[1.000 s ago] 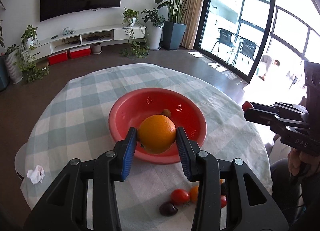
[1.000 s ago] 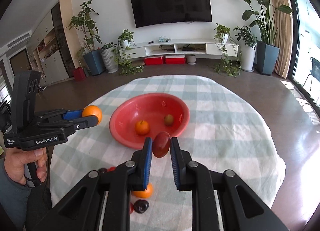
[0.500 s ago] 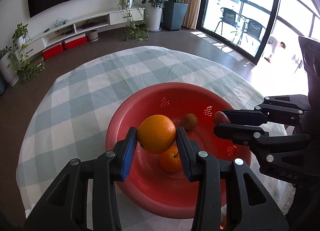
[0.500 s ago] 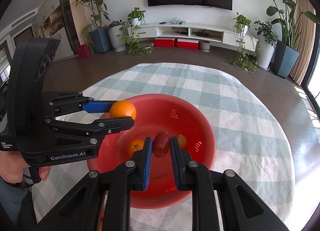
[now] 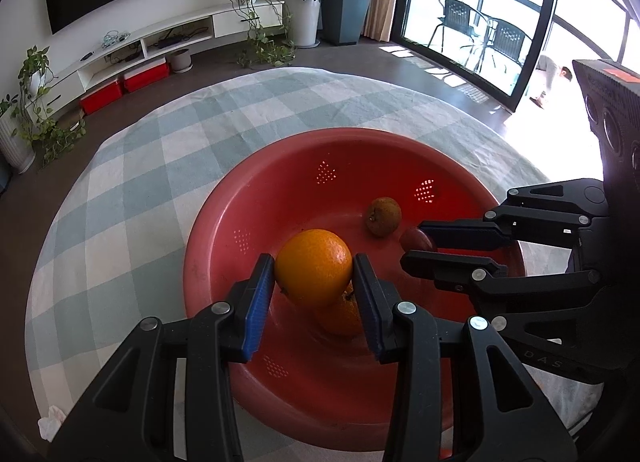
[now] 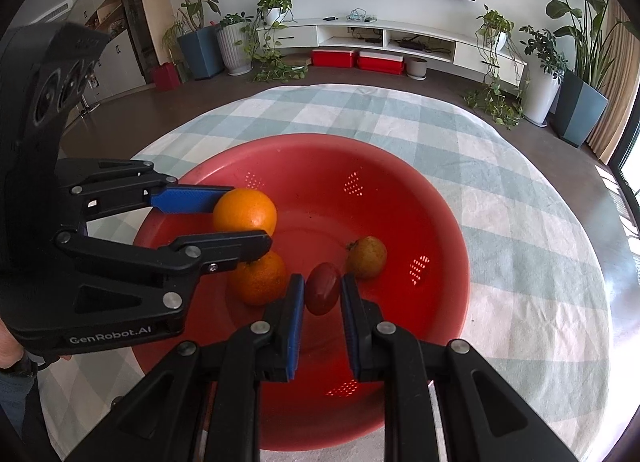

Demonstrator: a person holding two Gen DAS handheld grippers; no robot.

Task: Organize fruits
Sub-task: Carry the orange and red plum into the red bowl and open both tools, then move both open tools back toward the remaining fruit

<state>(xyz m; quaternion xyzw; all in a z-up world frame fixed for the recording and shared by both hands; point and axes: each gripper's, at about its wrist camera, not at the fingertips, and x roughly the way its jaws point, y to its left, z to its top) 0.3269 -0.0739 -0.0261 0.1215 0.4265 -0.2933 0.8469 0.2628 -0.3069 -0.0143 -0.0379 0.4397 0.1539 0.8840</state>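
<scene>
My left gripper [image 5: 313, 274] is shut on a large orange [image 5: 313, 266] and holds it low inside the red colander bowl [image 5: 256, 189]. The same orange [image 6: 245, 213] shows in the right wrist view. My right gripper [image 6: 322, 289] is shut on a small dark red fruit [image 6: 322, 293], also low over the bowl [image 6: 440, 221]; it shows in the left wrist view [image 5: 416, 240]. In the bowl lie a smaller orange [image 6: 258, 278], partly under the left gripper, and a brownish-yellow fruit [image 6: 366, 256].
The bowl stands on a round table with a green and white checked cloth [image 6: 520, 197]. A crumpled white tissue [image 5: 50, 418] lies at the table's near left edge. The two grippers are close together over the bowl.
Both grippers have moved forward and down into the bowl with their fruits still held. The bowl now fills most of both views.
</scene>
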